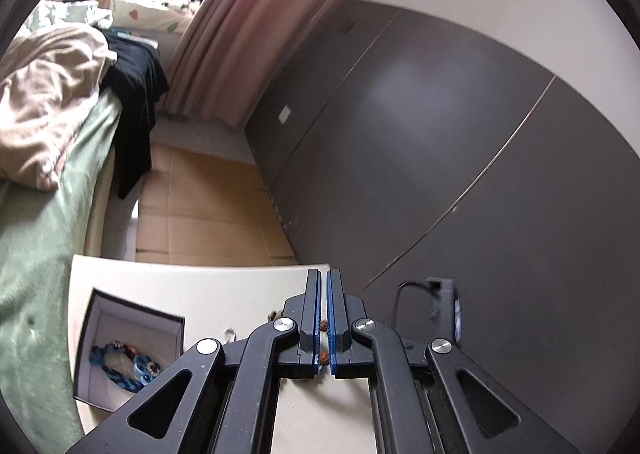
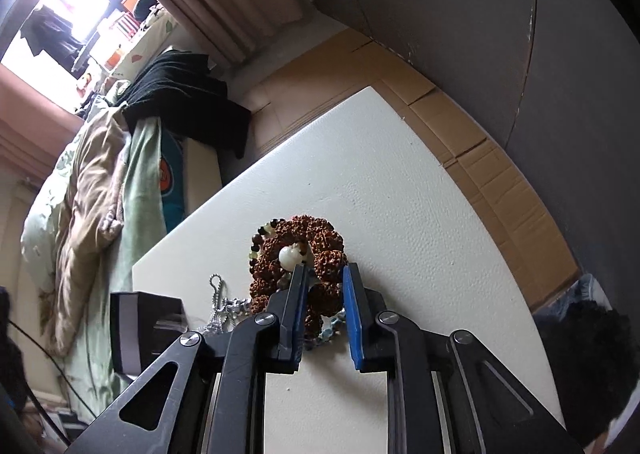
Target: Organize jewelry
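A white desk [image 2: 400,190] stands beside a bed [image 1: 36,238]. Near the desk's bed-side edge sits an open black box [image 1: 132,334] holding a blue braided bracelet [image 1: 120,368]. At mid-desk, the right tongs [image 2: 326,274] pinch a brown seed-bead bracelet [image 2: 316,242]. The left tongs [image 1: 324,286] are pressed together, brown beads [image 1: 323,355] just visible between them.

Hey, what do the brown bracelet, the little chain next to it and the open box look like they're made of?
Brown bracelet: rough, knobbly beads, probably dried seeds or carved wood, matte. Chain: tiny silvery balls that catch the light, likely metal. Box: thin, stiff walls, dark outside and pale inside, matte, probably cardboard.
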`<state>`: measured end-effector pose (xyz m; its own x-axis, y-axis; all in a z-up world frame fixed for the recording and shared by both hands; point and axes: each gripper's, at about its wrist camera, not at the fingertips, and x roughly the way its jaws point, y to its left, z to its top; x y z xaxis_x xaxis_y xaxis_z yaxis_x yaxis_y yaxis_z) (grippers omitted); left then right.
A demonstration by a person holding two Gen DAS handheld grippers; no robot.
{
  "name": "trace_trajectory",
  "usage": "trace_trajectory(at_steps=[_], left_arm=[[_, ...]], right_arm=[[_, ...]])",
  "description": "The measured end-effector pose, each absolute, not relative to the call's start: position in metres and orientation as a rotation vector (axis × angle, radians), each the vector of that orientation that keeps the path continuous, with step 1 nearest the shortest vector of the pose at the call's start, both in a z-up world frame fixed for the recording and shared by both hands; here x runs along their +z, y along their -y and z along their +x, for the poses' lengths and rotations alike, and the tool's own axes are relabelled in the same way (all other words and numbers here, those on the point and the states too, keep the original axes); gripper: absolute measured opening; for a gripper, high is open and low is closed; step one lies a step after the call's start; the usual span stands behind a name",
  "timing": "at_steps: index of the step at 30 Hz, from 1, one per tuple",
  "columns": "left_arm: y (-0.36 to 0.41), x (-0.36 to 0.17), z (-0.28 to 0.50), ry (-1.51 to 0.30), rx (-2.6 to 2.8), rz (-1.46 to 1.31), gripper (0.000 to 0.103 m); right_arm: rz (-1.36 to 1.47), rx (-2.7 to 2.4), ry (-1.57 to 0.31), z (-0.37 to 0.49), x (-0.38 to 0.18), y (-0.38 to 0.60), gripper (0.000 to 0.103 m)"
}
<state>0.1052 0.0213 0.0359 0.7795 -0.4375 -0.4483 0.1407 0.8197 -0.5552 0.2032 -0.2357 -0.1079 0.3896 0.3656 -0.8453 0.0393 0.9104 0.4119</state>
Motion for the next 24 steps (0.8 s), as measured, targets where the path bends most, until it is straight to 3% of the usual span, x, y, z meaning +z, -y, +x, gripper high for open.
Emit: trace_trajectory(at_steps=[5, 14, 17, 18, 21, 24], left_arm=[[-0.021, 0.038, 0.103, -0.614, -0.319, -0.497, 0.002], [0.005, -0.035, 0.132, -0.896, -0.254, -0.438, 0.002], [0.014, -0.055, 0.139, -0.975, -0.269, -0.423, 0.007], [0.018, -0.062, 0.141, -0.999, -0.271, -0.414, 0.016], [0.032, -0.078, 0.142, -1.042, -0.284, -0.366, 0.076], [0.045, -0.085, 0.140, -1.041, -0.283, -0.298, 0.078]], right_arm=[[0.421, 0.238, -1.138, 0.201, -0.103, 0.237, 0.019], [0.433, 0.249, -1.110, 0.195, -0.091, 0.242, 0.019], [0.435, 0.247, -1.113, 0.194, -0.091, 0.246, 0.019], [0.436, 0.247, -1.112, 0.193, -0.091, 0.247, 0.019], [0.441, 0.249, -1.113, 0.192, -0.091, 0.252, 0.019], [0.443, 0.250, -1.122, 0.191, -0.092, 0.256, 0.019]])
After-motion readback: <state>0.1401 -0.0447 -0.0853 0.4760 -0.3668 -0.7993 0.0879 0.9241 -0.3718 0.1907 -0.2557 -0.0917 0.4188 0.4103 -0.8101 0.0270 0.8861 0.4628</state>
